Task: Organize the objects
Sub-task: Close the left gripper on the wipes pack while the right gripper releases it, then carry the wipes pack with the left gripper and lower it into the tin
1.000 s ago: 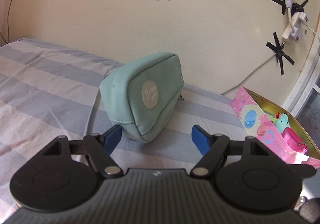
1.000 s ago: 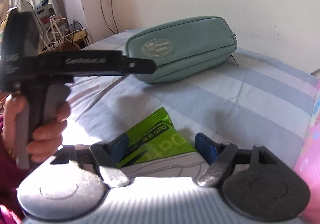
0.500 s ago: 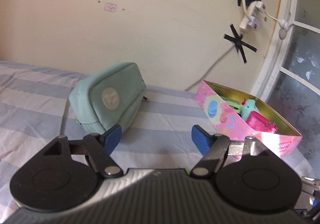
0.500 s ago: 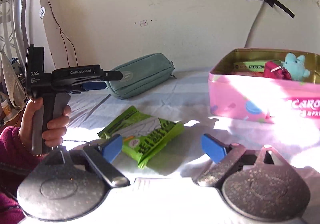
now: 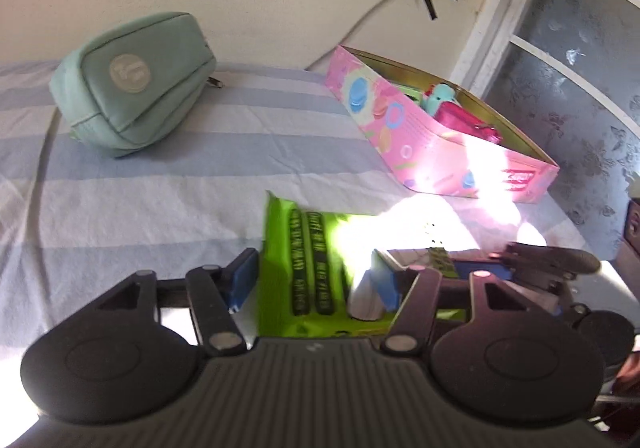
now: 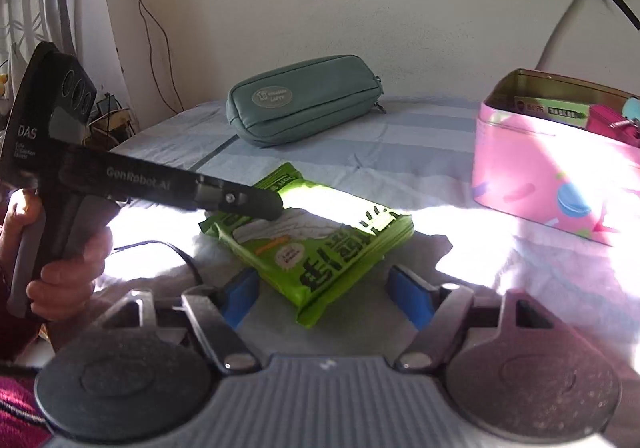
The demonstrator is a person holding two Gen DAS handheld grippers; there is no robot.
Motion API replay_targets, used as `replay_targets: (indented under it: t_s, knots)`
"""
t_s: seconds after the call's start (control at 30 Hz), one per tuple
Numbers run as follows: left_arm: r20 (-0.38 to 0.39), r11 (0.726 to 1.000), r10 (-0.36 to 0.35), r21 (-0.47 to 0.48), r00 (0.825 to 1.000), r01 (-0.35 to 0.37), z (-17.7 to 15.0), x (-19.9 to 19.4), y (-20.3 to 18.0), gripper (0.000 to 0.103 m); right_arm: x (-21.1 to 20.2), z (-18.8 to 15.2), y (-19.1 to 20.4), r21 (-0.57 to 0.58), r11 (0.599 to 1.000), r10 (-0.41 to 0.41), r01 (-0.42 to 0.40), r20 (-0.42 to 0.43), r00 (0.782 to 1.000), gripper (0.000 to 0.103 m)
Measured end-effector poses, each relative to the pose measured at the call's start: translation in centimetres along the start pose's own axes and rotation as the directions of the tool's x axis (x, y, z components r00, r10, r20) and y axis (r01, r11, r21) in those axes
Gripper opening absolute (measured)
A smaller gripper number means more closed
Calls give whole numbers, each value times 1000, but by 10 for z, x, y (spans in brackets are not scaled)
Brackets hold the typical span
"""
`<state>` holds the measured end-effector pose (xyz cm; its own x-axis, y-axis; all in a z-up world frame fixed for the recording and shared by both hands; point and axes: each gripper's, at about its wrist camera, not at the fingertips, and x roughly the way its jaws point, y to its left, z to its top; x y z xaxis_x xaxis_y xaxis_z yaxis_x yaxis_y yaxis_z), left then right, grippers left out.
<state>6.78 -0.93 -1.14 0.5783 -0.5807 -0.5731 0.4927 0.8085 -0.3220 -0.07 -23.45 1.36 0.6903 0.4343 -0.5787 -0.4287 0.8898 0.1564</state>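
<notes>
Both hand-held grippers are converging on the green snack packet (image 6: 316, 248), which lies flat on the striped bed (image 5: 140, 187) near the pink tin (image 6: 532, 183). Next move is probably pinching it and dropping it in. The left hand-held gripper (image 5: 316, 282) and right hand-held gripper (image 6: 328, 294) have just been closing around it, neither clamped yet.
</notes>
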Motion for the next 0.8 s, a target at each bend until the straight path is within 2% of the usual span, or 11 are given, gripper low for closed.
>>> replay_targets:
  t_s: [0.1,0.23,0.33,0.43,0.6,0.7,0.8]
  knots:
    - [22,998,34,46,999,-35,8,2,-16,52,1,4,4,-9,1000,11,-11,24,1000,53]
    - [62,998,-8,58,998,4,27,-2,-30,52,-17,7,1,-28,999,-35,39,118,992,53]
    - [104,995,-49,89,993,40,51,0,-52,52,-39,16,-14,2,998,-63,63,198,978,53]
    - [135,988,-77,144,988,57,75,12,-85,52,-63,24,-31,15,992,-121,121,274,954,53]
    - [130,962,-134,256,982,97,112,57,-146,52,-99,32,-78,86,971,-238,221,343,909,53]
    - [101,948,-156,296,983,120,130,96,-178,52,-113,31,-117,150,951,-308,272,347,886,53]
    - [77,937,-158,325,985,125,141,131,-202,52,-118,28,-152,216,929,-358,299,331,873,53]
